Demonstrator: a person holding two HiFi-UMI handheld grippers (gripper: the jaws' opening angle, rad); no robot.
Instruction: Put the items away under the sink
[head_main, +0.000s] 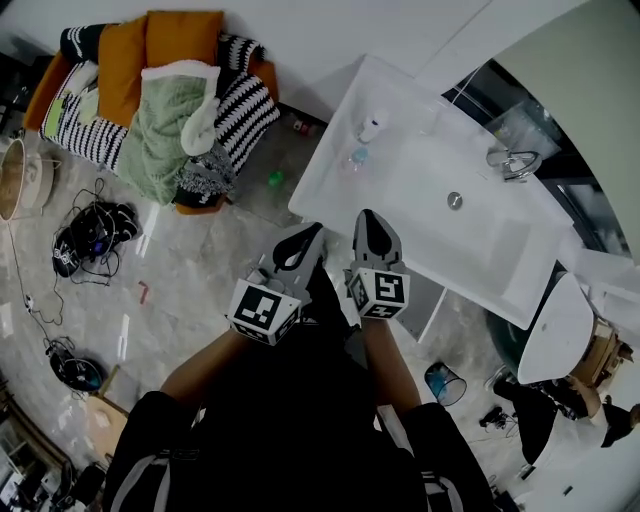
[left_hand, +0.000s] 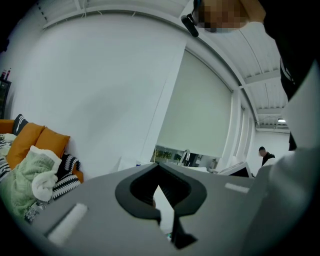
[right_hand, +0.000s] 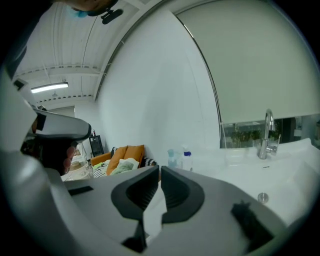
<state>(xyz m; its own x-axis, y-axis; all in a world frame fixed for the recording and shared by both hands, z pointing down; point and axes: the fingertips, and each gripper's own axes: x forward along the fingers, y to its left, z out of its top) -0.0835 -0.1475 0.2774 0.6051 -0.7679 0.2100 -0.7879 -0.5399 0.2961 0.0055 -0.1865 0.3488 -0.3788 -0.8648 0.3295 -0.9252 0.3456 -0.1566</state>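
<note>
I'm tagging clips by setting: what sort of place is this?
Likely a studio or lab mock-up of a home: a white sink with a faucet, a sofa heaped with blankets, and loose cables.

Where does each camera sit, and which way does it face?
Head view: on the head, steeply down at floor and sink; forearms, left gripper and right gripper show.
Left gripper view: rides that gripper, faces a wall; shut jaws show.
Right gripper view: rides that gripper, faces the sink; shut jaws show.
Shared: sofa and faucet in all three.
</note>
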